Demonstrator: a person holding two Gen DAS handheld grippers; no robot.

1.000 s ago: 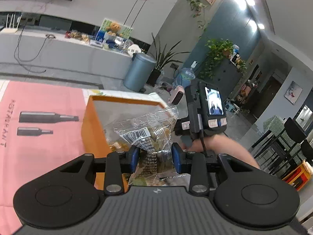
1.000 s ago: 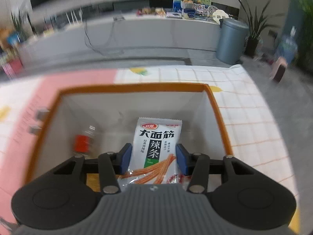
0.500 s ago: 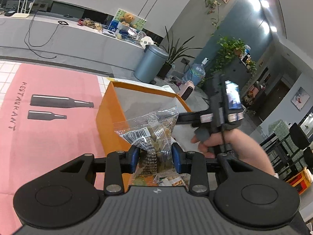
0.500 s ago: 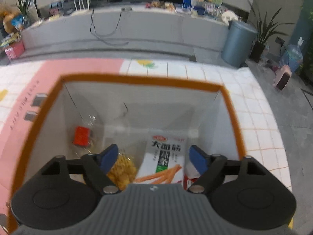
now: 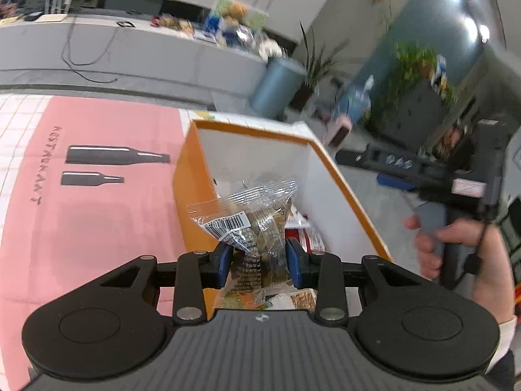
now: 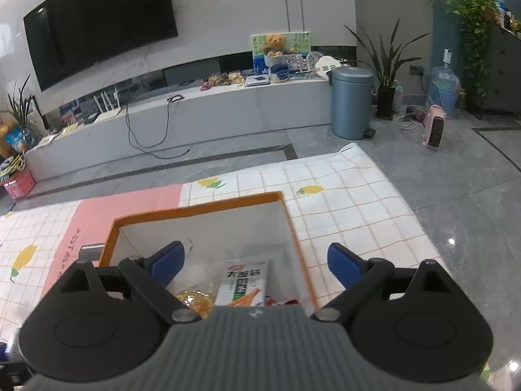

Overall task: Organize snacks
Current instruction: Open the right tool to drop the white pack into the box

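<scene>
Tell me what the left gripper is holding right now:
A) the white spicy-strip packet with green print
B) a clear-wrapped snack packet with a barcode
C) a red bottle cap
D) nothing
B: the left gripper has its blue pads pressed on a clear snack packet with a barcode, above the orange box; the white spicy-strip packet lies inside the box.

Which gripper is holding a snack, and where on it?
Left gripper pinches the clear crinkly snack packet at its lower middle. Right gripper, jaws opening, holds nothing.
</scene>
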